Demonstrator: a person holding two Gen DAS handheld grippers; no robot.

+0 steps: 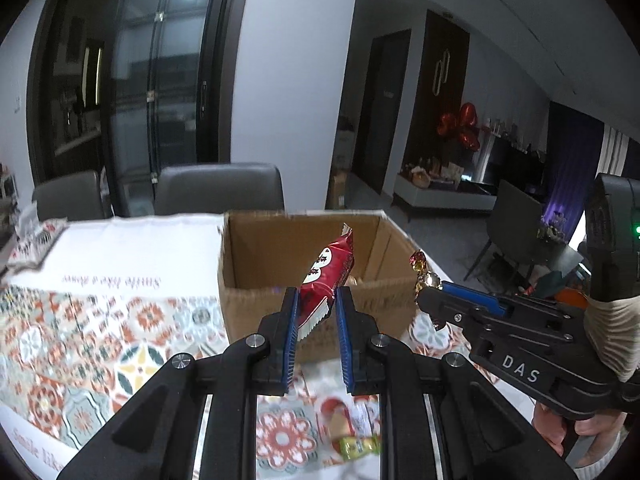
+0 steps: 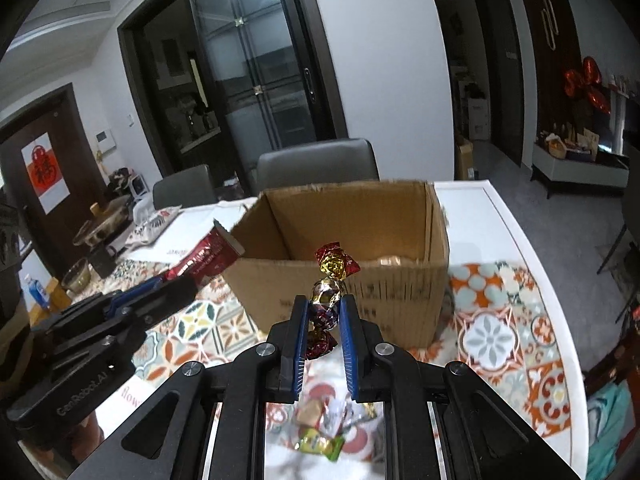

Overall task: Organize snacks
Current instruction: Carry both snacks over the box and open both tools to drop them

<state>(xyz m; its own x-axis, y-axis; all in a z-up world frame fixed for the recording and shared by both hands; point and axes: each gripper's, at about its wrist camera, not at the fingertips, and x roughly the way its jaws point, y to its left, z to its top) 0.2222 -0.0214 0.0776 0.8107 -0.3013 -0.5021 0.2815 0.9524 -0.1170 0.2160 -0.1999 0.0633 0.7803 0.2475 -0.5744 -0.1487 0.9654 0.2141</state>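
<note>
While both loads hang just short of the box (image 1: 304, 248) | left gripper (image 1: 316, 300) clamped on red wafer pack's (image 1: 326, 276) crimped tail: light, crushable | right gripper (image 2: 324, 306) pinching foil candy string (image 2: 330, 280) mid-length: light, floppy, slippery; likely best held at a twist.

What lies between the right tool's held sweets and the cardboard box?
Nothing: in the right wrist view the foil sweets in the right tool hang before the cardboard box, with only patterned tablecloth below.
</note>
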